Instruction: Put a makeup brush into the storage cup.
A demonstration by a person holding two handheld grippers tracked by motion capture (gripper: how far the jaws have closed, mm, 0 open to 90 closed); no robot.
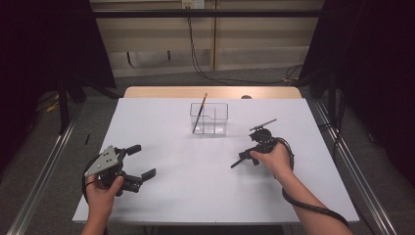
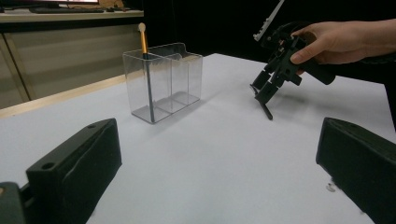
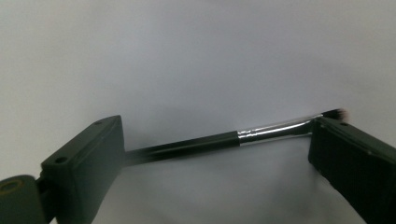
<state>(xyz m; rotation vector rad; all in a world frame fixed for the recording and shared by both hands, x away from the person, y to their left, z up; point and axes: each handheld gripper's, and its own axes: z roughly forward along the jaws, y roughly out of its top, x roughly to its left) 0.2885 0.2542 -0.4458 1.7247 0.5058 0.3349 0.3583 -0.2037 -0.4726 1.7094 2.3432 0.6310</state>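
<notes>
- High view: the right gripper (image 1: 239, 161) tips down to the white table (image 1: 161, 196), near its right side. I think it tips like that so its jaws can get around something thin and flat lying there. The brush itself is hard to make out from up here.
- High view: the left gripper (image 1: 140, 163) waits near the left front of the table with its jaws wide apart and nothing in them. It sits well away, so it does not get in the way.
- High view: a clear box (image 1: 209, 119) stands near the back middle. A stick with an orange top (image 1: 199, 113) leans inside it. I think the box is there to keep such things standing up.
- Left gripper view: the clear box (image 2: 163, 81) has walls inside, and the orange-topped stick (image 2: 145, 60) stands in the left part. Farther off, a hand holds the right gripper (image 2: 264, 98), pointing down at the table.
- Right gripper view: a black brush (image 3: 224, 140) with a shiny silver band lies flat on the table, across the gap between the two jaws. The jaws are apart and not squeezing it yet. The brush end is right by one jaw; I cannot tell if they touch.
</notes>
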